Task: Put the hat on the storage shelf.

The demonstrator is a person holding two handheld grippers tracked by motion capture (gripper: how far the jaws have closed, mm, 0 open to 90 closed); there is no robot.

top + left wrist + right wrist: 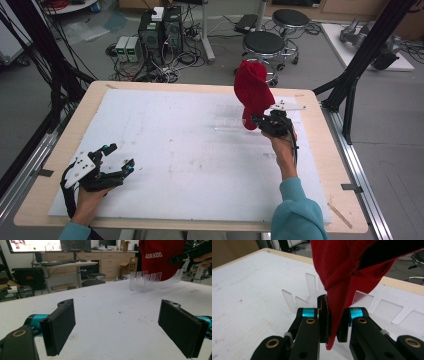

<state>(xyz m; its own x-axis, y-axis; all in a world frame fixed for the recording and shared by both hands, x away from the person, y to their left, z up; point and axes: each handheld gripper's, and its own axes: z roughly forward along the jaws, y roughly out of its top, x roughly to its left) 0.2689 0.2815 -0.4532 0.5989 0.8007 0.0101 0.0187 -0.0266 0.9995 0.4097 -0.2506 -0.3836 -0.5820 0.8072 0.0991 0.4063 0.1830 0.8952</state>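
Note:
A red cap point(252, 92) with white lettering hangs in the air over the far right of the white board, held by its brim. My right gripper point(261, 121) is shut on that brim; in the right gripper view the red cap point(342, 272) fabric is pinched between the two black pads and my right gripper point(333, 322) holds it just above a clear slotted acrylic rack point(312, 292). The same rack point(150, 281) stands behind my left gripper point(117, 327), whose jaws are wide apart with nothing between them. My left gripper point(120, 159) rests near the board's front left.
The white board point(175, 150) lies on a wooden table point(320, 165). Black frame posts point(360, 55) stand at the right and left sides. Stools point(263, 45) and computer boxes point(160, 30) sit on the floor beyond the far edge.

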